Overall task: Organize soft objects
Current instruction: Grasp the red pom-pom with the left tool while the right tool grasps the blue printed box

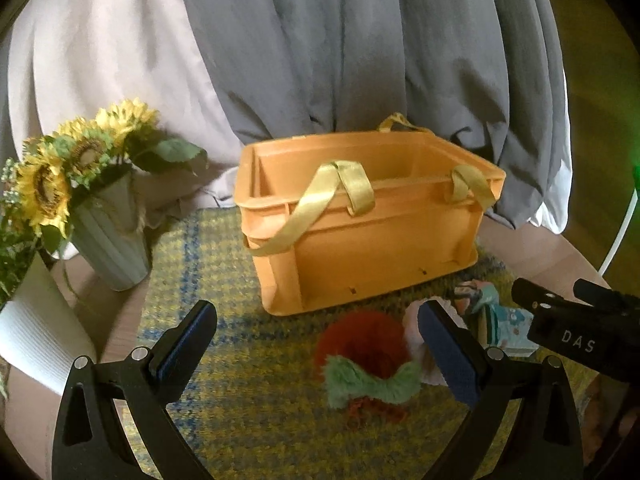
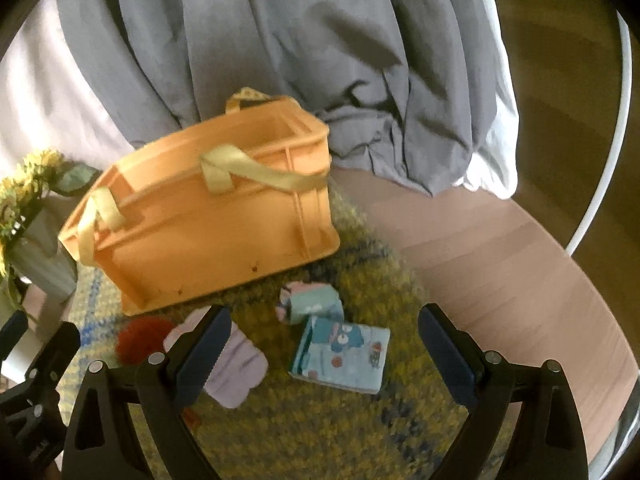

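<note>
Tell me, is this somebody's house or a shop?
Probably a home, perhaps a living room or bedroom. Long grey curtains hang to a wooden floor, a woven yellow rug lies on it, and a vase of sunflowers stands beside an orange storage crate.

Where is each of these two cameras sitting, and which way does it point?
Left wrist view: rides on the left gripper, looking past its open jaws at the orange crate, red-and-green plush and sunflower vase; the right gripper pokes in at right.
Right wrist view: rides on the right gripper, looking past open jaws at the folded blue cloth and lilac cloth.
Both share the crate, plush and yellow mat.
</note>
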Action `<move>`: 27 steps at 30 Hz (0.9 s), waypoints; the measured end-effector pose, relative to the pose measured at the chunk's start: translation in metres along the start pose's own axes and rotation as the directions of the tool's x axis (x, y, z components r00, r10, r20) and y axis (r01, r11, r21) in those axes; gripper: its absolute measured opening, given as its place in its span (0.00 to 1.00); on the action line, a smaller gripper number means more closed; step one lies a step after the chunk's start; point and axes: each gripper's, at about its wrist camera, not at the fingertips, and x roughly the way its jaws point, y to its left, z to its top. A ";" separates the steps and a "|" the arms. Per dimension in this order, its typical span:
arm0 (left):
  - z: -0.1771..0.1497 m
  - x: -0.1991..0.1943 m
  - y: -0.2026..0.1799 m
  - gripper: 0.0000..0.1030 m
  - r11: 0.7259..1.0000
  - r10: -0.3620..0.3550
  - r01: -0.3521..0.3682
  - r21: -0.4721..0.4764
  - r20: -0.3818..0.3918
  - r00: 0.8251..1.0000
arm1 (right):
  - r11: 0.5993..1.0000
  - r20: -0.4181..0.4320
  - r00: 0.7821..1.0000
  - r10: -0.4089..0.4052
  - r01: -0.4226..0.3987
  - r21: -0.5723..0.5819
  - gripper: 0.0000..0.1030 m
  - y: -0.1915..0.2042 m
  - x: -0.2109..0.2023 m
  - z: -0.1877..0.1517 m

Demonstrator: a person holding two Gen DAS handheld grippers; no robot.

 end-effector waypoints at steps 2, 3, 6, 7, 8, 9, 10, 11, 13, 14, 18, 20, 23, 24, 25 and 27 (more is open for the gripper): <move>-0.002 0.005 0.000 0.99 1.000 -0.014 0.014 0.008 -0.007 1.000 | 1.000 -0.020 1.000 -0.003 0.003 0.000 0.93 0.000 0.006 -0.003; -0.004 0.008 0.000 0.99 1.000 -0.023 0.024 0.015 -0.011 1.000 | 1.000 -0.028 1.000 -0.004 0.004 0.000 0.93 0.001 0.009 -0.004; -0.008 0.016 -0.001 0.99 0.999 -0.046 0.046 0.027 -0.025 0.999 | 1.000 -0.051 0.999 -0.014 0.014 -0.008 0.93 0.002 0.016 -0.009; -0.008 0.018 -0.001 0.99 0.998 -0.050 0.051 0.029 -0.029 0.998 | 1.000 -0.059 0.998 -0.021 0.020 -0.010 0.93 0.003 0.019 -0.011; -0.009 0.021 -0.001 0.99 0.998 -0.055 0.057 0.031 -0.035 0.998 | 1.000 -0.065 0.998 -0.024 0.023 -0.009 0.93 0.003 0.021 -0.013; -0.010 0.023 -0.001 0.99 0.998 -0.061 0.062 0.031 -0.038 0.997 | 1.000 -0.072 0.997 -0.028 0.027 -0.006 0.93 0.003 0.024 -0.014; -0.011 0.026 -0.001 0.99 0.997 -0.066 0.067 0.031 -0.042 0.997 | 0.999 -0.078 0.996 -0.033 0.033 -0.003 0.93 0.002 0.027 -0.016; -0.012 0.028 -0.001 0.99 0.997 -0.069 0.070 0.029 -0.045 0.997 | 0.999 -0.085 0.996 -0.036 0.036 0.000 0.93 0.001 0.029 -0.017; -0.014 0.033 -0.001 0.99 0.996 -0.079 0.081 0.026 -0.054 0.995 | 0.999 -0.099 0.994 -0.046 0.047 0.007 0.93 0.000 0.034 -0.019; -0.014 0.036 -0.001 0.98 0.996 -0.081 0.083 0.025 -0.058 0.995 | 0.999 -0.103 0.993 -0.050 0.051 0.010 0.93 -0.001 0.036 -0.020; -0.019 0.048 0.000 0.94 0.996 -0.091 0.093 0.019 -0.083 0.992 | 0.998 -0.121 0.990 -0.067 0.069 0.013 0.93 -0.003 0.044 -0.024; -0.021 0.053 0.000 0.93 0.995 -0.102 0.103 0.013 -0.096 0.990 | 0.997 -0.127 0.989 -0.072 0.074 0.011 0.93 -0.002 0.047 -0.025; -0.025 0.063 0.000 0.88 0.994 -0.112 0.113 0.005 -0.122 0.986 | 0.997 -0.131 0.988 -0.081 0.083 0.005 0.93 0.000 0.051 -0.027; -0.027 0.067 0.000 0.86 0.993 -0.118 0.119 0.000 -0.133 0.984 | 0.996 -0.132 0.988 -0.084 0.085 0.003 0.93 0.000 0.052 -0.027; -0.028 0.069 0.000 0.85 0.992 -0.124 0.124 -0.005 -0.143 0.982 | 0.996 -0.134 0.987 -0.088 0.089 0.003 0.93 -0.001 0.054 -0.028; -0.031 0.074 -0.002 0.83 0.991 -0.137 0.136 -0.016 -0.159 0.978 | 0.996 -0.143 0.986 -0.090 0.092 0.006 0.93 -0.001 0.056 -0.029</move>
